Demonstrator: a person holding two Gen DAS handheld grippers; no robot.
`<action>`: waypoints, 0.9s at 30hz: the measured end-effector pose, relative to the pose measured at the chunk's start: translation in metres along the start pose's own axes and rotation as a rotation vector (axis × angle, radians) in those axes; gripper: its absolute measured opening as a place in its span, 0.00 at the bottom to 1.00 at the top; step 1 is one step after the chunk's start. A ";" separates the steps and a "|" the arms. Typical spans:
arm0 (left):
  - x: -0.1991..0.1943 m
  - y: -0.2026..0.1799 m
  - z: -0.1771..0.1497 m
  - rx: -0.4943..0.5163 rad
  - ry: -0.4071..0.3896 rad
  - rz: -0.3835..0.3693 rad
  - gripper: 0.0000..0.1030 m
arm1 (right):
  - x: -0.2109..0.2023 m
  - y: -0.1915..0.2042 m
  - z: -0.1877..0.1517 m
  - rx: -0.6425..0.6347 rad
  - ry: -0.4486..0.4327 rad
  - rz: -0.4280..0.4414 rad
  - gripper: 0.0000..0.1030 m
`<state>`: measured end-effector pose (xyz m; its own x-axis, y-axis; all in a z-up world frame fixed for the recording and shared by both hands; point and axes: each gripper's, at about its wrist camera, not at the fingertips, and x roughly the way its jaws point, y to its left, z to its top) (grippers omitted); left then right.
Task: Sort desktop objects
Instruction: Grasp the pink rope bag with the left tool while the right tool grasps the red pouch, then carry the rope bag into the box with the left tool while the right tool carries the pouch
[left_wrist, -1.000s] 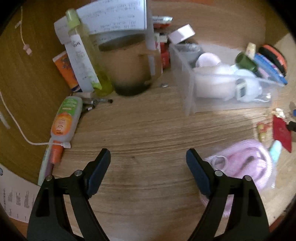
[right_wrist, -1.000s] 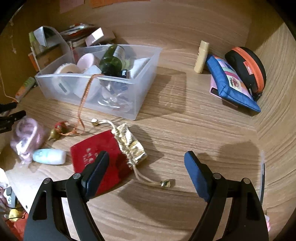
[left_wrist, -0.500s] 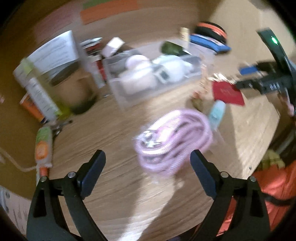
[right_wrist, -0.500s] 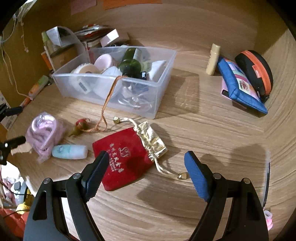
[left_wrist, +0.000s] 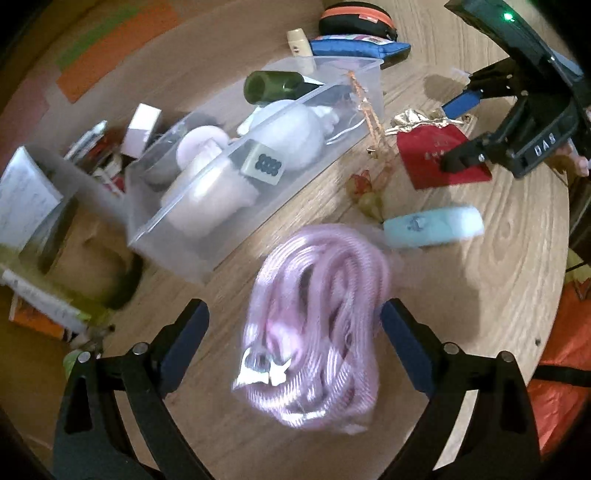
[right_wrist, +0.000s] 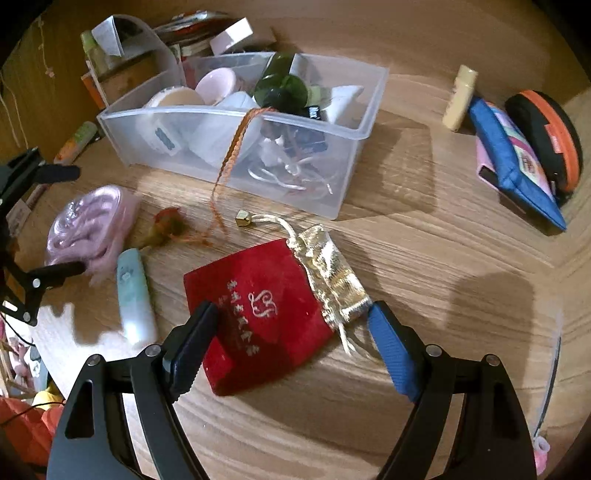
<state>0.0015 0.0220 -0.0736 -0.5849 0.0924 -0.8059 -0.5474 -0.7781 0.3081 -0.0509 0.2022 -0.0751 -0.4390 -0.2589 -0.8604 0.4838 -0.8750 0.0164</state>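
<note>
Your left gripper (left_wrist: 291, 339) is spread wide around the pink coiled cord (left_wrist: 317, 325), which lies bagged in clear plastic on the wooden desk (left_wrist: 498, 280); the cord sits between the two fingers, and its blur hides whether either pad touches it. Your right gripper (right_wrist: 291, 339) is also wide open, straddling the near part of the red velvet pouch (right_wrist: 266, 314), whose gold drawstring neck (right_wrist: 332, 280) points toward the right finger. Neither claw is clamped on anything.

In the right wrist view, the pouch lies flat in the middle of the desk, near side. Just left of it is a pale mint tube (right_wrist: 135, 295), and left of that the pink cord with your left gripper closing in around it. A small red and green trinket (right_wrist: 166, 229) sits between the cord and the pouch, on the end of an orange braided cord (right_wrist: 232, 155) that hangs over the near wall of the clear plastic bin (right_wrist: 354, 129).

The bin stands beyond the pouch, holding a green bottle (right_wrist: 280, 88), a pink cup (right_wrist: 216, 83) and white items. Far right lie a cream tube (right_wrist: 460, 98), a blue zip pouch (right_wrist: 517, 166) and a black and orange round case (right_wrist: 546, 136), touching one another.
</note>
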 end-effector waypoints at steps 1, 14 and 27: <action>0.006 0.003 0.003 -0.009 0.006 -0.009 0.93 | 0.002 0.000 0.002 -0.003 0.004 0.008 0.79; 0.030 0.040 -0.004 -0.282 -0.009 -0.199 0.88 | 0.008 0.008 0.012 -0.067 -0.021 0.035 0.60; 0.002 0.042 -0.022 -0.471 -0.026 -0.026 0.64 | -0.010 0.022 0.008 -0.063 -0.073 0.057 0.17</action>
<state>-0.0098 -0.0237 -0.0735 -0.5928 0.1266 -0.7954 -0.2348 -0.9718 0.0204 -0.0420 0.1823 -0.0625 -0.4624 -0.3390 -0.8193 0.5556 -0.8309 0.0302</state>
